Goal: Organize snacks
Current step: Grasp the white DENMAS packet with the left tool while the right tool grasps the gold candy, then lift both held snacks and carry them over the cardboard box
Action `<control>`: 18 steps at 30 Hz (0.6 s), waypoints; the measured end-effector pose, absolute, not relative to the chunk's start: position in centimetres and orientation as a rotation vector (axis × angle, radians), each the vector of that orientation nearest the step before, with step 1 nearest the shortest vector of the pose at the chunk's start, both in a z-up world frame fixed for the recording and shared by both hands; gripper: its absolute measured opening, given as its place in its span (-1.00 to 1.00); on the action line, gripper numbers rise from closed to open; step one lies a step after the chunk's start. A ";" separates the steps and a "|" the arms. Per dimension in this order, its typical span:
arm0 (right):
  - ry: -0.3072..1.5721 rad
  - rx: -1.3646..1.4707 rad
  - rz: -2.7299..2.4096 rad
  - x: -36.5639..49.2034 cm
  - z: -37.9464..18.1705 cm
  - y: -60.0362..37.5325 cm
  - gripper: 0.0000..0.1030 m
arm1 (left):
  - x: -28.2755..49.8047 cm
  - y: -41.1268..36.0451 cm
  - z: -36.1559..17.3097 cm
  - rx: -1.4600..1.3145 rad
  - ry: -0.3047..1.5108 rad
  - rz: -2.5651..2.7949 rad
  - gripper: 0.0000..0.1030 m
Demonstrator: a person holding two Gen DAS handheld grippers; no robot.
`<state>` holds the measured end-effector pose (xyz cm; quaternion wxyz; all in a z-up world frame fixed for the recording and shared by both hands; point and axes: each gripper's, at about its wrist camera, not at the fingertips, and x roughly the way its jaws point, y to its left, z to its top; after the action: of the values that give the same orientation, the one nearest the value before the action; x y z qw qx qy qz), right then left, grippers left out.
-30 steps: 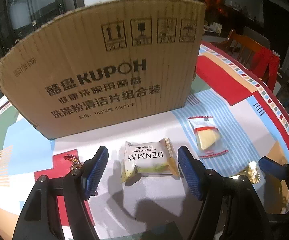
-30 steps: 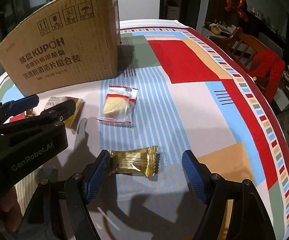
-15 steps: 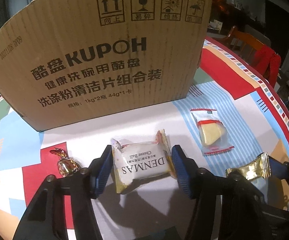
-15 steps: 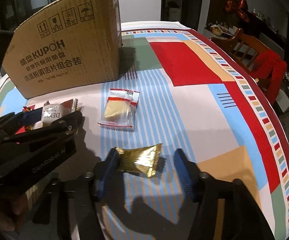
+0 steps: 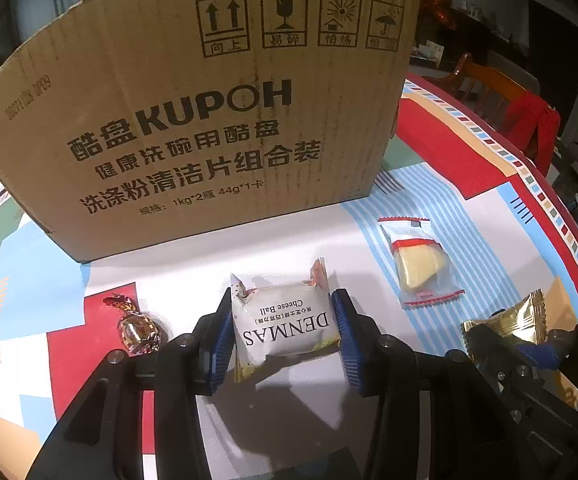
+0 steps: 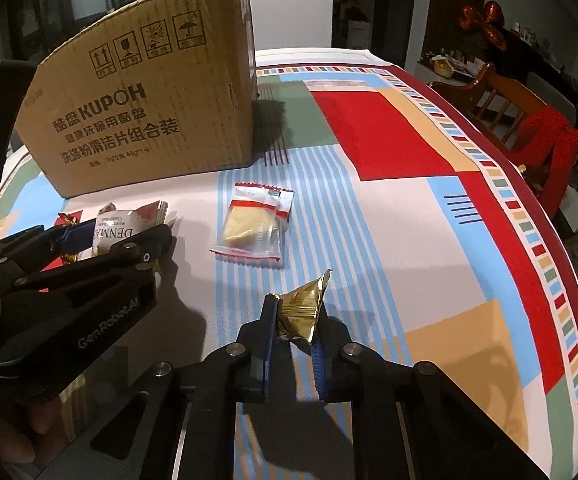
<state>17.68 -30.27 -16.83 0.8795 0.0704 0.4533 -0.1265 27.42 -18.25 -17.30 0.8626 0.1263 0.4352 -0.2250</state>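
My left gripper (image 5: 283, 330) is clamped on the white snack packet (image 5: 287, 326) before the cardboard box (image 5: 209, 112); my right gripper (image 6: 295, 334), farther right, pinches the gold packet (image 6: 303, 310).

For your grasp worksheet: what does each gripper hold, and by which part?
Left gripper holds the DENMAS pack by its two short ends. Right gripper pinches the gold candy across its middle.
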 end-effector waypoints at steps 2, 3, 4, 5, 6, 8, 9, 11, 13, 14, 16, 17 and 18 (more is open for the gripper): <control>0.945 0.151 -0.264 17.6 -16.8 -30.3 -0.69 | 27.3 -18.2 -17.1 0.264 0.909 -0.469 -0.12; 0.945 0.152 -0.265 17.6 -16.8 -30.4 -0.69 | 27.3 -18.2 -17.0 0.264 0.908 -0.469 -0.12; 0.943 0.153 -0.266 17.6 -16.7 -30.4 -0.69 | 27.3 -18.1 -16.9 0.264 0.906 -0.468 -0.12; 0.942 0.154 -0.267 17.6 -16.6 -30.4 -0.69 | 27.2 -17.8 -16.7 0.263 0.903 -0.467 -0.12; 0.940 0.154 -0.266 17.6 -16.6 -30.5 -0.69 | 27.2 -17.8 -16.6 0.263 0.901 -0.467 -0.12; 0.936 0.153 -0.268 17.6 -16.4 -30.5 -0.70 | 27.2 -17.8 -16.3 0.262 0.896 -0.465 -0.12; 0.933 0.153 -0.267 17.6 -16.3 -30.5 -0.70 | 27.1 -17.8 -16.2 0.262 0.894 -0.463 -0.12; 0.928 0.151 -0.266 17.6 -16.1 -30.4 -0.70 | 27.0 -17.6 -15.9 0.261 0.889 -0.461 -0.12; 0.923 0.150 -0.265 17.5 -15.9 -30.4 -0.70 | 26.9 -17.5 -15.7 0.261 0.886 -0.457 -0.12; 0.920 0.149 -0.266 17.5 -15.8 -30.4 -0.70 | 26.9 -17.5 -15.6 0.260 0.884 -0.455 -0.12; 0.913 0.147 -0.264 17.5 -15.5 -30.3 -0.70 | 26.8 -17.3 -15.3 0.255 0.882 -0.452 -0.12; 0.909 0.145 -0.264 17.4 -15.3 -30.2 -0.70 | 26.8 -17.3 -15.2 0.253 0.881 -0.451 -0.12; 0.905 0.144 -0.263 17.4 -15.1 -30.2 -0.70 | 26.7 -17.3 -15.1 0.251 0.880 -0.450 -0.12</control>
<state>17.40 -30.21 -15.15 0.8885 0.0694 0.4355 -0.1267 26.75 -17.28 -15.12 0.8728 0.1203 0.4211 -0.2155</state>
